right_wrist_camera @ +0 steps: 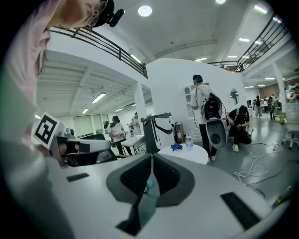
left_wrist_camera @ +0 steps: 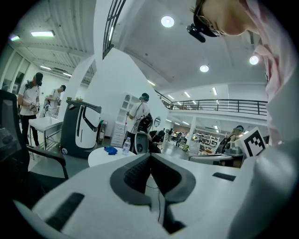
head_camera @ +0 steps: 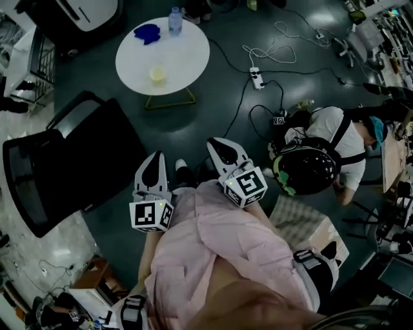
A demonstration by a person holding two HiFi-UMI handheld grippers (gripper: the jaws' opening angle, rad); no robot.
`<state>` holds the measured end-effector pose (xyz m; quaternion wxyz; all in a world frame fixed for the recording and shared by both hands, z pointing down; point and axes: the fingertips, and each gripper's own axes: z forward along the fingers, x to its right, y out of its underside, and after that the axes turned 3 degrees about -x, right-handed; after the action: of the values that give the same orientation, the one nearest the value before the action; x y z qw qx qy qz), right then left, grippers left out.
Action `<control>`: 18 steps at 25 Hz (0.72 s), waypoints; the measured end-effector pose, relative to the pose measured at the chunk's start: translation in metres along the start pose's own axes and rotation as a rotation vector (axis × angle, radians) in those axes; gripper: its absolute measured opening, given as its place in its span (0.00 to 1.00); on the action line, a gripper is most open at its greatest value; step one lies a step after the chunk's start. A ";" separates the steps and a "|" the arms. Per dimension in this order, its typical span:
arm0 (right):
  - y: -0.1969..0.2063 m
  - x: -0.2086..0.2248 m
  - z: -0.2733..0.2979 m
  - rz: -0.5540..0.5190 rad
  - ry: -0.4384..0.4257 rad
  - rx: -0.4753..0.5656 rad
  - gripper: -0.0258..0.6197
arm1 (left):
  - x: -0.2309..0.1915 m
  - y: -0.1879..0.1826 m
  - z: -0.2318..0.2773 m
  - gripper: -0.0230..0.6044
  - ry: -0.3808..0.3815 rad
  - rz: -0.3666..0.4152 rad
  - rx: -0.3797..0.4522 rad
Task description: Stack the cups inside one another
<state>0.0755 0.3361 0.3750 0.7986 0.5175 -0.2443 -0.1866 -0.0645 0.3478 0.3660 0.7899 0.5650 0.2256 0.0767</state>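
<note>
Both grippers are held out in front of a pink-shirted torso, well short of the table. The left gripper (left_wrist_camera: pixel 150 156) is seen clenched: its dark ribbed pads are pressed together and nothing is grasped. Same deal for the right gripper (right_wrist_camera: pixel 153 157), jaws closed on each other, nothing gripped.

The task's thing, a pale yellowish translucent cup (head_camera: pixel 158 73), is parked on the round white table (head_camera: pixel 187 55) far ahead, toward the near side of the top. Whether it's one cup or several nested can't be made out from here. A crumpled blue cloth (head_camera: pixel 147 32) and a clear plastic bottle (head_camera: pixel 175 19) are set at the table's far edge, well apart from the cup.

A black office chair (head_camera: pixel 64 164) is seen on the left, and a white power strip (head_camera: pixel 257 78) lies on the dark floor with cables trailing off it.
</note>
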 end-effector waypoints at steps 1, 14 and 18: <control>-0.004 0.003 0.006 -0.001 0.012 0.010 0.09 | -0.007 -0.006 0.009 0.06 0.011 0.004 0.010; -0.019 0.030 0.030 0.033 0.045 0.022 0.09 | 0.003 -0.030 0.048 0.06 0.074 0.005 0.027; -0.031 0.048 0.043 0.018 0.025 0.026 0.09 | -0.002 -0.038 0.069 0.06 0.046 0.009 0.042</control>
<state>0.0877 0.2655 0.3708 0.7964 0.5280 -0.2414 -0.1696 -0.0411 0.2749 0.3491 0.7720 0.5806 0.2430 0.0886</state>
